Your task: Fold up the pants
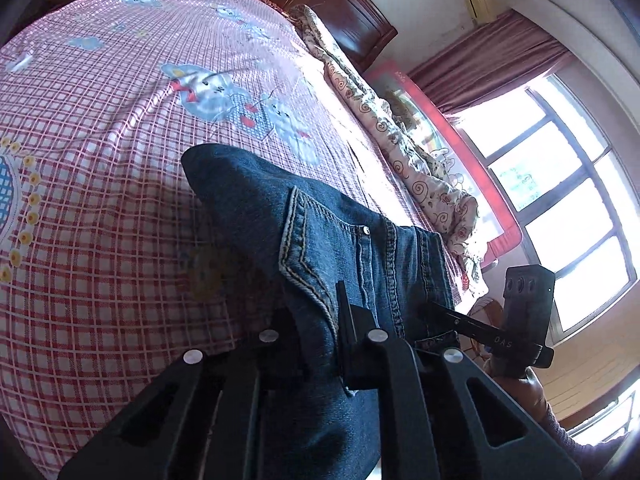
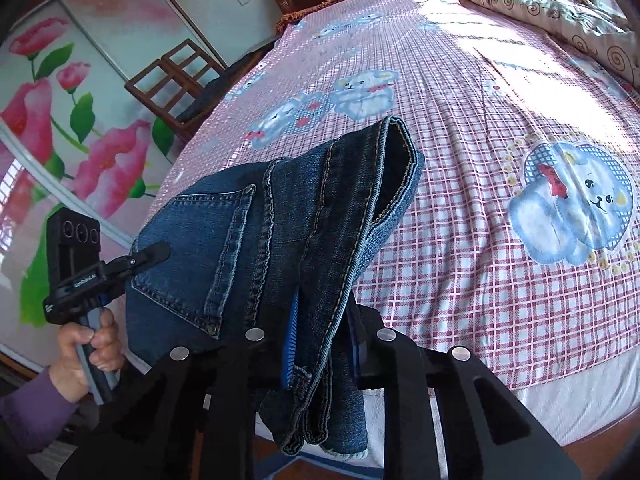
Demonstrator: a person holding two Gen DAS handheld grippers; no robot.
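Above the checked bed (image 2: 460, 240), the jeans (image 2: 280, 232) hang already doubled into a thick bundle, left claw (image 1: 320, 344) and right claw (image 2: 320, 344) each clamped on them, still to be laid flat.

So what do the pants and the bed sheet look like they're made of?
The pants look like dark blue denim, matte: there is a twill weave, tan contrast stitching and a metal rivet at the pocket. The bed sheet looks like thin woven cotton or a blend, printed with a pink check and bears; its slight sheen leaves the fibre open.
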